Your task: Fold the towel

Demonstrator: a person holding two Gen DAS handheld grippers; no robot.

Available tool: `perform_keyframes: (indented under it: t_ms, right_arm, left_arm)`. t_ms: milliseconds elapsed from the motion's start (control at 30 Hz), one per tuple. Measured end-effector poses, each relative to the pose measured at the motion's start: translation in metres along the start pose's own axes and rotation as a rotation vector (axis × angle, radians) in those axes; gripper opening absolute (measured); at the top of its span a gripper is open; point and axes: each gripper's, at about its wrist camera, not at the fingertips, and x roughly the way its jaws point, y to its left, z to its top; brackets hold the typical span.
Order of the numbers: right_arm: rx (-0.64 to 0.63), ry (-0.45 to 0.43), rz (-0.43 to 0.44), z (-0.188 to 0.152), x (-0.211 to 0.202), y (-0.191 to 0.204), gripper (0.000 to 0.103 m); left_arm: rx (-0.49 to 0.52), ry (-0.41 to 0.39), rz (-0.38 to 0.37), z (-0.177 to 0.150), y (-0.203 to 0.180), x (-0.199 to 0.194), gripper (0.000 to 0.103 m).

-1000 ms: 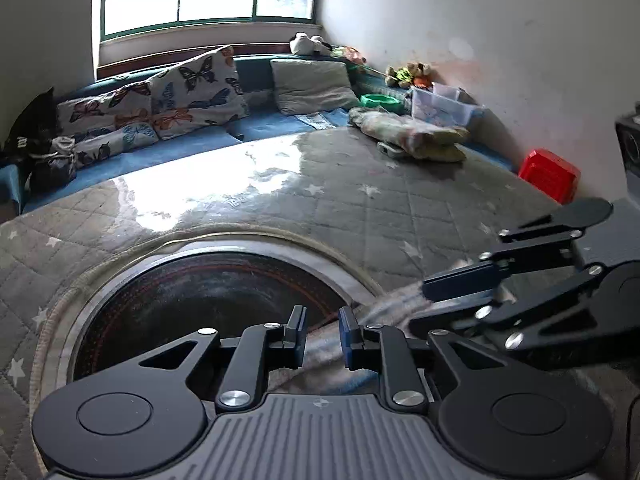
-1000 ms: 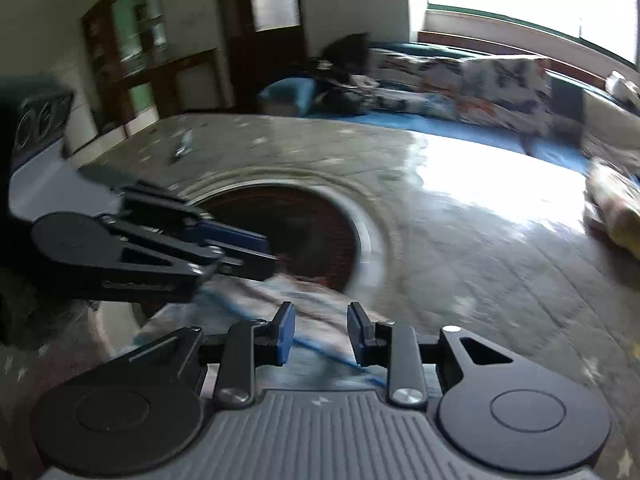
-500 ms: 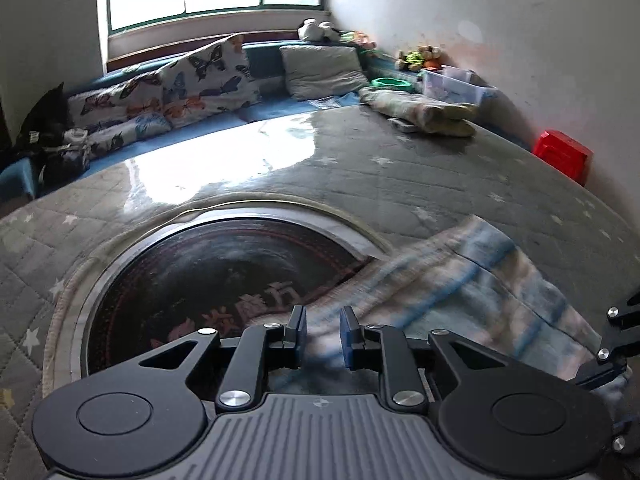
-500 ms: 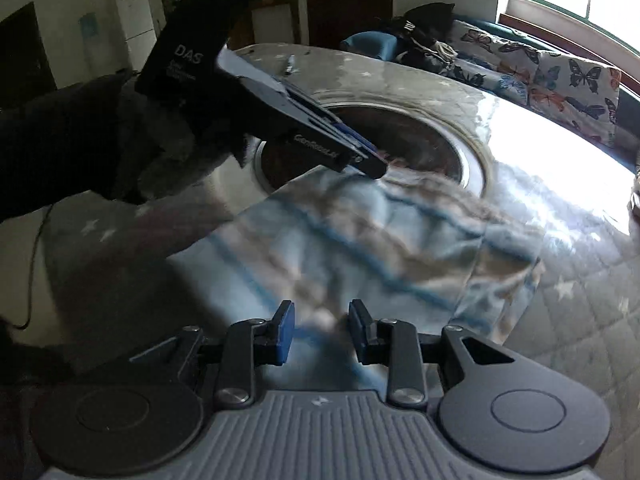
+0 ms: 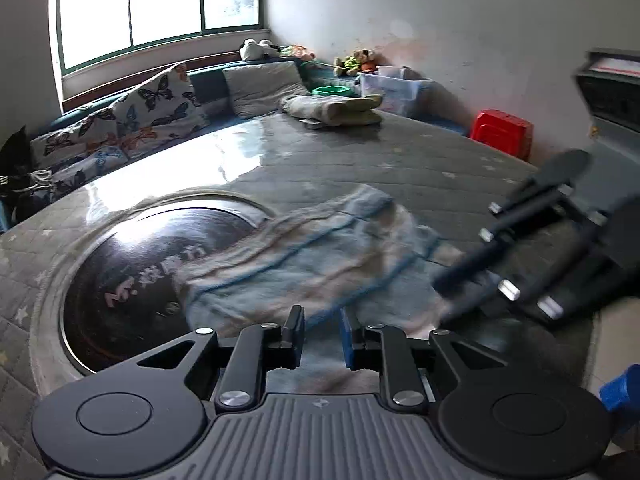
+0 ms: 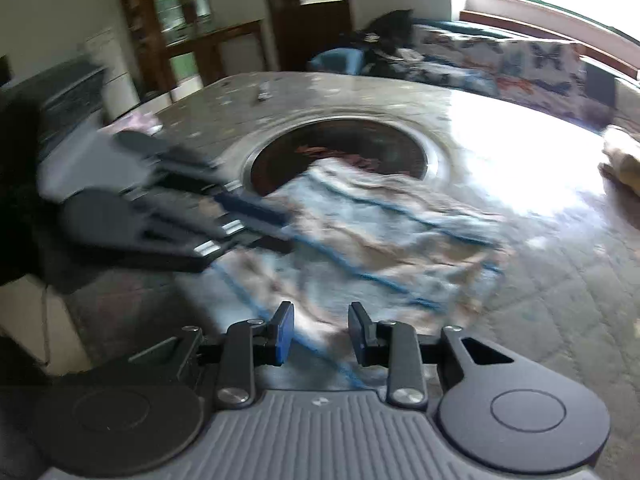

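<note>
A light blue towel (image 5: 312,256) with dark blue stripes and beige patches lies spread and rumpled on the round quilted table (image 5: 420,160). Its far left corner overlaps the dark glass disc (image 5: 132,264) in the table's middle. My left gripper (image 5: 320,330) hovers over the towel's near edge, jaws apart with nothing between them. Blurred, my right gripper (image 5: 472,272) points at the towel's right edge. In the right wrist view the towel (image 6: 380,232) fills the middle, my right gripper (image 6: 322,330) stands open above its near part, and the left gripper (image 6: 248,224) reaches its left edge.
A folded blanket (image 5: 336,108) lies on the table's far side. Beyond it are a clear plastic box (image 5: 390,88), a red stool (image 5: 502,130) and butterfly cushions (image 5: 152,108) on the window bench. A small object (image 6: 262,92) rests on the far table. A dark sleeve (image 6: 16,220) is at left.
The towel went from a bunched heap near the grippers to lying spread flat. Both grippers swung apart, then came back low toward the towel's side edges.
</note>
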Motion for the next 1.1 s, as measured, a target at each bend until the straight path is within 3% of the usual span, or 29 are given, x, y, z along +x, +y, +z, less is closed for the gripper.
perform_keyframes:
  t_ms: [200,567,933,1100]
  right_arm:
    - [0.045,-0.051,-0.094,0.012,0.004,-0.026,0.030]
    - [-0.002,-0.037,-0.127,0.044,0.065,-0.034,0.029]
    - [-0.006,-0.040,-0.143,0.063,0.083,-0.036,0.028]
    - [0.069,-0.037,-0.173,0.068,0.093,-0.055,0.029]
  left_arm:
    - [0.047,-0.014,-0.094,-0.003,-0.029,-0.004,0.021]
    - [0.068,0.030,-0.227,-0.014,-0.053,0.000,0.024]
    - [0.028,0.028,-0.237,-0.012,-0.046,0.009,0.024]
    - [0.022,0.041,-0.236,-0.012,-0.049,0.006,0.028]
